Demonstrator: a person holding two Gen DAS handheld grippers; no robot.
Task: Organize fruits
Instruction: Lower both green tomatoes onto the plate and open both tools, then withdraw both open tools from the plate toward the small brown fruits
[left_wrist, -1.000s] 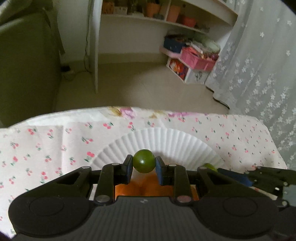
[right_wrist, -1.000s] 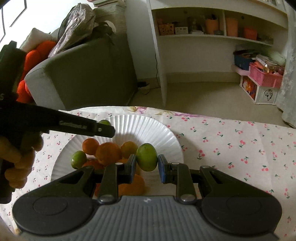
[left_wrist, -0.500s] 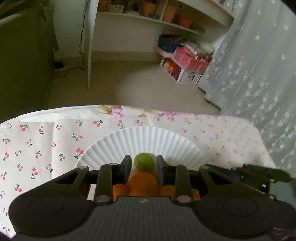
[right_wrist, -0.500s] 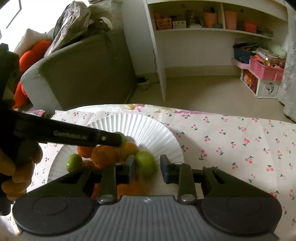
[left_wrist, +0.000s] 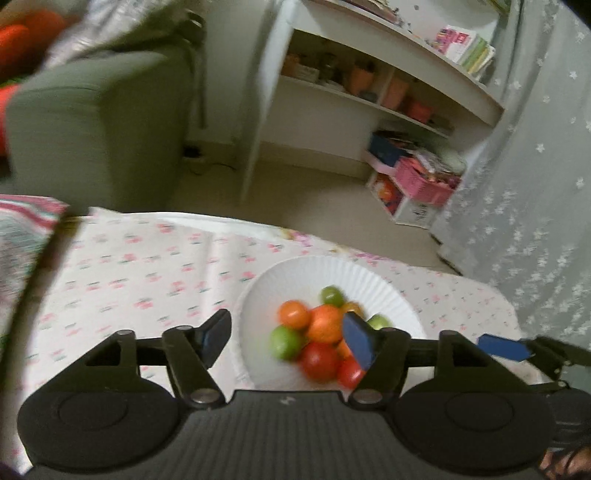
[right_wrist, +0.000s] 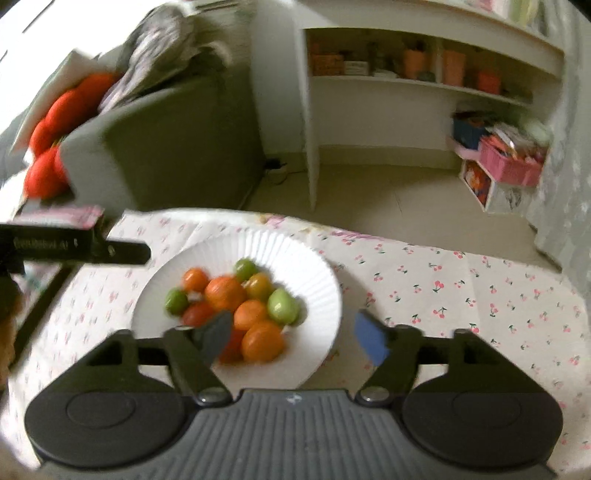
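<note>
A white paper plate (right_wrist: 317, 273) on the cherry-print tablecloth holds a pile of several small orange, red and green fruits (right_wrist: 236, 299). The plate (left_wrist: 306, 273) and the fruits (left_wrist: 317, 332) also show in the left wrist view. My left gripper (left_wrist: 288, 338) is open and empty, raised above the plate's near left side. My right gripper (right_wrist: 295, 336) is open and empty, raised over the plate's near edge. A green fruit (right_wrist: 282, 306) lies at the right of the pile. Both views are blurred.
The left gripper's finger (right_wrist: 110, 251) reaches in from the left in the right wrist view. The right gripper's blue pad (left_wrist: 506, 347) shows at the right in the left wrist view. A green sofa (right_wrist: 173, 144) and white shelves (right_wrist: 424, 85) stand beyond the table.
Both grippers have let go of their green fruits onto the plate, opened wide and pulled up and back. The left one has swung left.
</note>
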